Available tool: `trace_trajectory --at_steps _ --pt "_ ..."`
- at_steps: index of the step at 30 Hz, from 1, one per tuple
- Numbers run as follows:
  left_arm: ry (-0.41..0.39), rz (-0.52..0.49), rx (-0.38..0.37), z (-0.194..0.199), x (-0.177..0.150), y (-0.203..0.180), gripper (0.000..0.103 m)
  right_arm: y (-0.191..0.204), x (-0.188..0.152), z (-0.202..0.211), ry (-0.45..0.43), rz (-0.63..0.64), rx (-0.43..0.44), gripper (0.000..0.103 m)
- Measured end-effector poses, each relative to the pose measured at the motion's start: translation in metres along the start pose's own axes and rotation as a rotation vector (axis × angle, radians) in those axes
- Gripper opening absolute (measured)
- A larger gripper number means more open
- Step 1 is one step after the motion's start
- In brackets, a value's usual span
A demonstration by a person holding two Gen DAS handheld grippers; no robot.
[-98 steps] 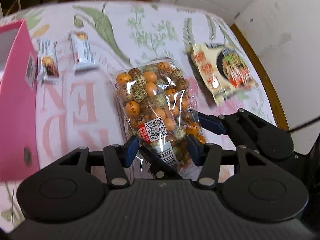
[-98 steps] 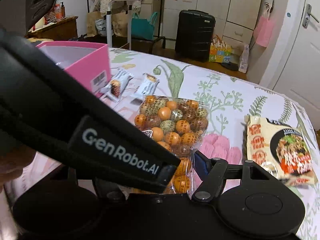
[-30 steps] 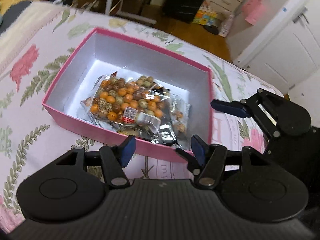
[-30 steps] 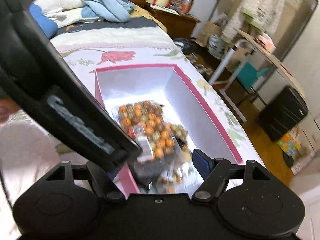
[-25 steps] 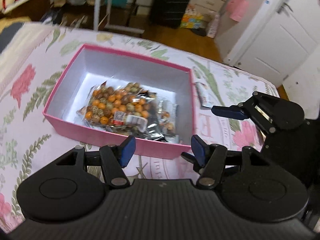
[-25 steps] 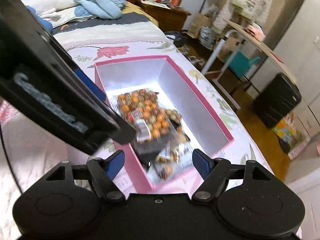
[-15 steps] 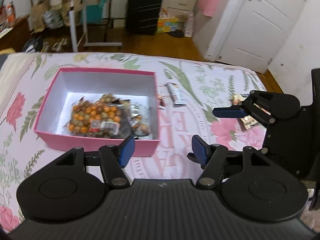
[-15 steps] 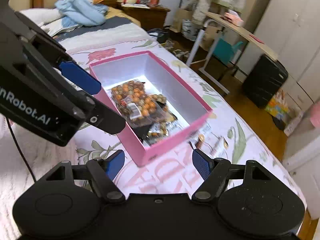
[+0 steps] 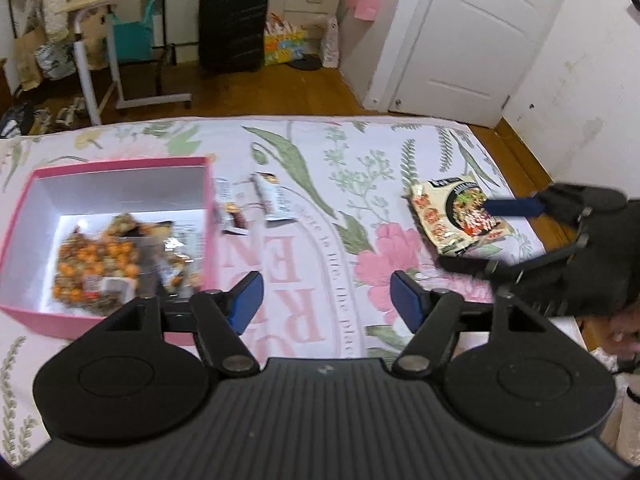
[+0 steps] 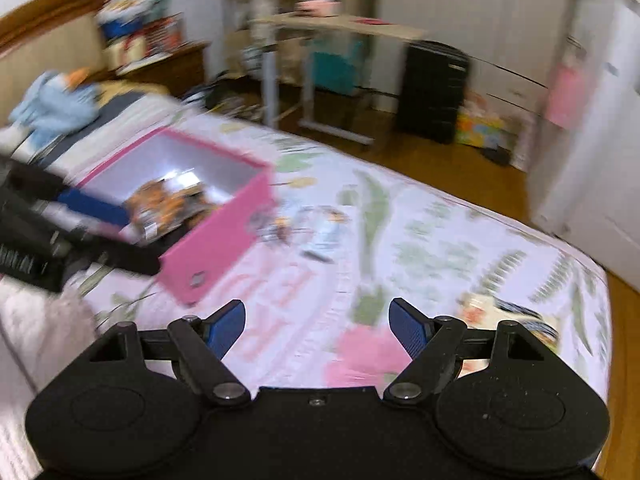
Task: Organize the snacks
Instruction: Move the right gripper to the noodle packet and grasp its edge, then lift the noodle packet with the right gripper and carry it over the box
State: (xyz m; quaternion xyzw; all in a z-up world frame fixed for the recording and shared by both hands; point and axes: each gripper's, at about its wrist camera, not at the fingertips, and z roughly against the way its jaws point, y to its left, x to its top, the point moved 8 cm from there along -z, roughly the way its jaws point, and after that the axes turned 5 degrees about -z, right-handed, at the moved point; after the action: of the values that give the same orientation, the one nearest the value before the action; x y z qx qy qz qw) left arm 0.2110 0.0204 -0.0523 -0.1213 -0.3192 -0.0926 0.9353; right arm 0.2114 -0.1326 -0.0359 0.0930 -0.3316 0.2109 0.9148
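- Holding my left gripper (image 9: 326,296) spread wide and empty, I see floral bedding (image 9: 360,152) between its fingers.
- My right gripper (image 10: 316,326) likewise gapes with nothing in it.
- At near left sits the pink box (image 9: 120,166), with the bag of orange balls (image 9: 96,266) inside.
- Just right of it lie two small bars (image 9: 256,204).
- Further right, the noodle packet (image 9: 452,216) lies by my right gripper's blue fingertip.
- Beyond the bed stands a black suitcase (image 9: 234,24).

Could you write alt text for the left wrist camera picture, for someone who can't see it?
Open left tongs hover over a floral bedspread. A pink box at left holds a bag of orange sweets; two small bars and a noodle packet lie outside.
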Motion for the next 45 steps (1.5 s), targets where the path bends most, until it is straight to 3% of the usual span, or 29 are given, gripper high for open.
trace_trajectory --at_steps 3,8,12,14,18,24,26,28,31,34,35,36,39,42,45 --pt "0.019 -0.012 -0.023 -0.022 0.007 -0.020 0.076 -0.044 0.004 0.005 -0.007 -0.084 -0.027 0.090" --pt "-0.002 0.023 -0.082 -0.062 0.021 -0.047 0.085 -0.108 0.004 -0.003 -0.016 -0.176 -0.099 0.090" --pt "-0.013 0.078 -0.131 -0.095 0.028 -0.065 0.085 -0.153 -0.006 -0.010 -0.121 -0.195 -0.030 0.090" --pt "-0.014 0.089 -0.148 -0.113 0.031 -0.074 0.085 -0.178 -0.019 -0.018 -0.163 -0.201 -0.054 0.090" --pt "-0.030 0.133 -0.171 -0.156 0.035 -0.091 0.085 -0.234 -0.043 -0.051 -0.103 -0.283 -0.165 0.090" --pt "-0.002 0.164 -0.241 -0.215 0.033 -0.116 0.083 -0.298 -0.057 -0.085 -0.108 -0.505 -0.176 0.090" --pt "-0.005 0.161 -0.232 -0.231 0.032 -0.121 0.083 -0.305 -0.059 -0.094 -0.113 -0.544 -0.189 0.090" --pt "-0.016 0.158 -0.239 -0.246 0.031 -0.126 0.082 -0.309 -0.065 -0.107 -0.064 -0.553 -0.188 0.090" --pt "0.027 0.177 -0.277 -0.268 0.024 -0.130 0.080 -0.310 -0.069 -0.126 -0.023 -0.584 -0.172 0.090" --pt "0.061 0.193 -0.309 -0.284 0.015 -0.130 0.072 -0.308 -0.077 -0.140 0.023 -0.605 -0.158 0.087" --pt "0.068 0.198 -0.318 -0.288 0.012 -0.130 0.064 -0.309 -0.079 -0.140 0.026 -0.610 -0.149 0.087" --pt "0.077 0.206 -0.331 -0.292 0.010 -0.129 0.055 -0.308 -0.080 -0.141 0.023 -0.623 -0.131 0.081" --pt "0.098 0.177 -0.405 -0.298 0.006 -0.133 0.039 -0.303 -0.079 -0.138 0.037 -0.701 -0.038 0.060" --pt "0.077 0.148 -0.390 -0.296 0.008 -0.131 0.040 -0.294 -0.081 -0.134 0.086 -0.710 -0.004 0.054" --pt "0.087 0.171 -0.393 -0.297 0.009 -0.128 0.043 -0.280 -0.083 -0.132 0.128 -0.642 -0.032 0.054"
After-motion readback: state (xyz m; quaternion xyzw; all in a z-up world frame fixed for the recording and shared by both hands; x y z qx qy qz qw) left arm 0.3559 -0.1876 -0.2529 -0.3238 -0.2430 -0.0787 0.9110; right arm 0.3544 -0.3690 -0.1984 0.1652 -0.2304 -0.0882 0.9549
